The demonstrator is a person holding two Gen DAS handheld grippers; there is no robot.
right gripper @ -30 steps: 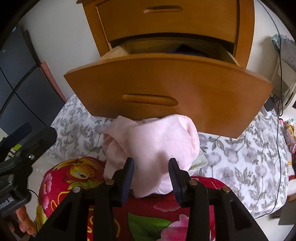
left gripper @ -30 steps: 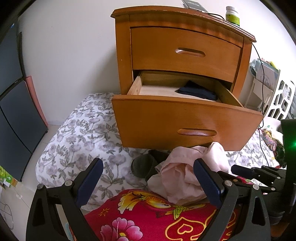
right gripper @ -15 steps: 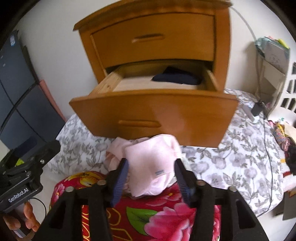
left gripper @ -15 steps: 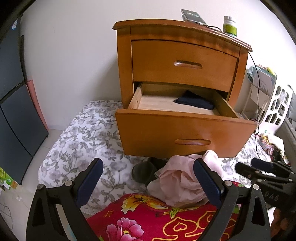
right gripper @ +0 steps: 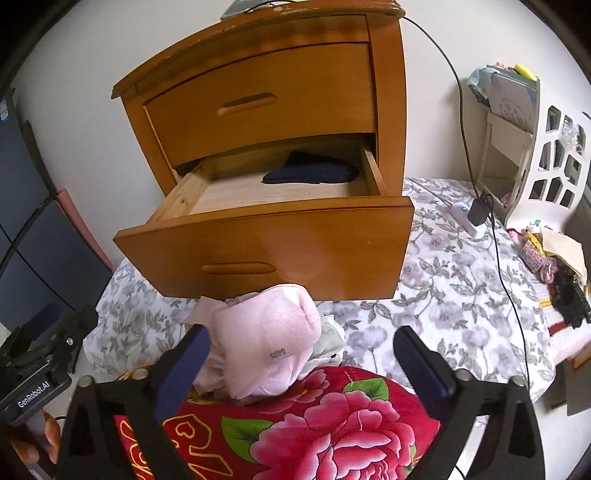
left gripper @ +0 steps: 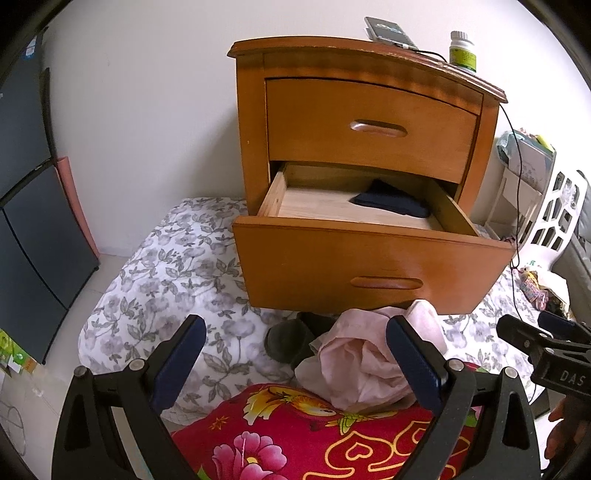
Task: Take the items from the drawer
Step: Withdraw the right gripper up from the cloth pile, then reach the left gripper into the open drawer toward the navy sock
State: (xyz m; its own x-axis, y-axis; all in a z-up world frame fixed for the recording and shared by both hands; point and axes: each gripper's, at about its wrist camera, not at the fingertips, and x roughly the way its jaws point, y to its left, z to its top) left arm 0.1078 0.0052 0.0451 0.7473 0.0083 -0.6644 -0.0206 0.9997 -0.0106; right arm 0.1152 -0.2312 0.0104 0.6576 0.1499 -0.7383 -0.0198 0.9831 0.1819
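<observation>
The lower drawer (left gripper: 369, 258) (right gripper: 266, 240) of a wooden nightstand (left gripper: 369, 122) stands pulled out. A dark blue folded cloth (left gripper: 391, 205) (right gripper: 314, 173) lies at its back right. A pale pink garment (right gripper: 266, 343) (left gripper: 365, 354) rests in a heap on a red floral cushion (right gripper: 332, 424), below the drawer front, with a dark item (left gripper: 286, 338) beside it. My right gripper (right gripper: 301, 365) is opening wide above the cushion; the pink garment sits between its jaws, near the left pad, free of them. My left gripper (left gripper: 295, 358) hangs open over the bedding, empty.
A grey floral quilt (left gripper: 166, 266) covers the floor around the nightstand. A phone (left gripper: 388, 31) and a green bottle (left gripper: 461, 51) sit on top. A black cable (right gripper: 476, 155) runs down to a charger (right gripper: 478, 214). A white rack (right gripper: 546, 147) stands right, dark cabinets (left gripper: 26, 221) left.
My right gripper let go of the pink garment, spread its jaws wide and pulled up and back. The garment now lies on the cushion. The left gripper stayed open and about in place.
</observation>
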